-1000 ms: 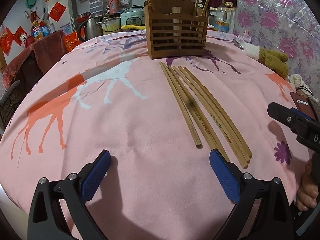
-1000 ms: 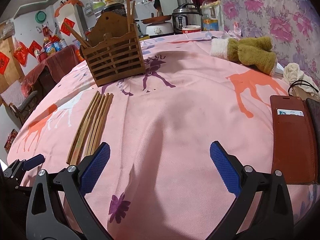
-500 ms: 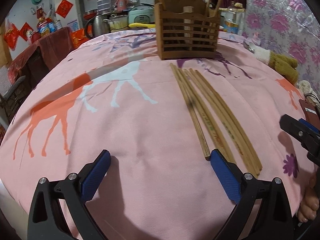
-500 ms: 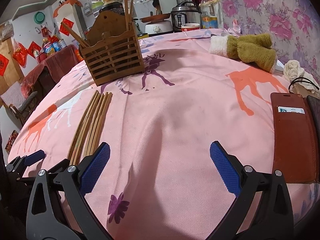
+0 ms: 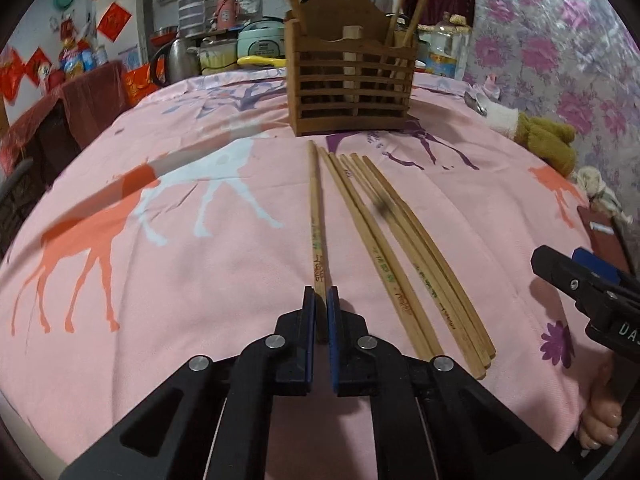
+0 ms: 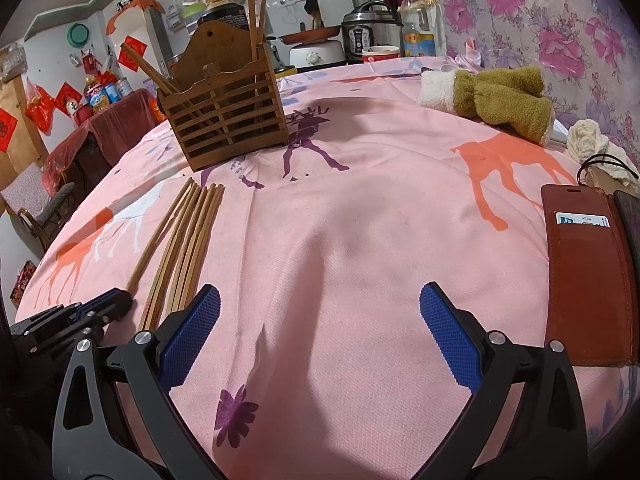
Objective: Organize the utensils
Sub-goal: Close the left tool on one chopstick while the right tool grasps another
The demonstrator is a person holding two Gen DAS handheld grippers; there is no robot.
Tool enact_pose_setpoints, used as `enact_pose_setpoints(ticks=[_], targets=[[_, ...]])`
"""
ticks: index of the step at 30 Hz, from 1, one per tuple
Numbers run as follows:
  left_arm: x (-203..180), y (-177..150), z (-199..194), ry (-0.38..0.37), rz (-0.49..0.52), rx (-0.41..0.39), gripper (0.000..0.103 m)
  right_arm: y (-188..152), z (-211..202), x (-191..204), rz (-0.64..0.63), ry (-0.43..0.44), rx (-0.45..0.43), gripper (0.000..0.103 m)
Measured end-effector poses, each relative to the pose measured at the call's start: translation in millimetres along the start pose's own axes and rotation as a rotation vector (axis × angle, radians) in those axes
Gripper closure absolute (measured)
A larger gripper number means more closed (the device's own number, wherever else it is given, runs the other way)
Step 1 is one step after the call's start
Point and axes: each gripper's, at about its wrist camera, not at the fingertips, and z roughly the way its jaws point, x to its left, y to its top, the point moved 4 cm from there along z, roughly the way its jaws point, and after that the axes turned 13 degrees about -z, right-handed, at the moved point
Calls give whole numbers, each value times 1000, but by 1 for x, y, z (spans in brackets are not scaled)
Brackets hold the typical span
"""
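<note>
The table is filling both views, draped in a pink cloth printed with orange, white and purple deer. At its far side the slatted wooden utensil holder is standing upright, with a few chopsticks already poking out of its top at an angle. Over on the right edge, in the right wrist view, a brown leather wallet is lying flat with a card showing in its pocket, and beyond it an olive and white towel is sitting bundled up near the flowered wall.

The right gripper is hovering low over bare cloth, its blue-padded jaws standing wide apart with nothing between them. The left gripper is angling down at the near end of a single chopstick, and its jaws are pressing in on that near end, pads tight against both sides. That chopstick is lying on the cloth, pointing straight away toward the holder, its far tip well short of the holder's base.

Just to its right, the bundle of chopsticks is lying loose on the cloth, fanned close together, running from near the holder's front down toward the near edge of the table, apart from the gripped one
</note>
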Motion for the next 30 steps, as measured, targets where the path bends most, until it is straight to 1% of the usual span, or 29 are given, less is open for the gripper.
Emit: enact_pose_setpoints(ticks=[9, 11, 13, 15, 16, 18, 20, 23, 25, 26, 27, 29, 30], targets=[[34, -7, -16, 5, -75, 0, 97, 0, -2, 2, -18, 0, -11, 7], [35, -8, -18, 2, -72, -6, 97, 1, -6, 9, -67, 25, -21, 13], [34, -9, -18, 5, -72, -13, 97, 0, -9, 22, -133, 80, -22, 27], [34, -9, -18, 6, -68, -18, 97, -1, -13, 33, -193, 113, -31, 33], [35, -9, -18, 2, -70, -18, 97, -3, -15, 40, -229, 136, -38, 35], [36, -9, -18, -6, -77, -17, 97, -6, -18, 51, -287, 178, -41, 37], [37, -9, -18, -9, -79, -17, 97, -10, -22, 63, -349, 197, -41, 37], [36, -9, -18, -5, -75, -18, 97, -15, -23, 71, -394, 198, -33, 37], [36, -10, -18, -5, -75, -19, 97, -17, -19, 71, -406, 179, -8, 38], [36, -9, -18, -5, -75, -18, 97, -18, -15, 70, -407, 164, 13, 39], [37, -9, -18, -5, -75, -18, 97, -18, -11, 67, -399, 150, 31, 42], [36, -10, -18, -4, -75, -19, 96, -16, -8, 60, -369, 114, 35, 45], [36, -10, -18, -3, -73, -20, 96, -15, -7, 55, -349, 98, 36, 48]])
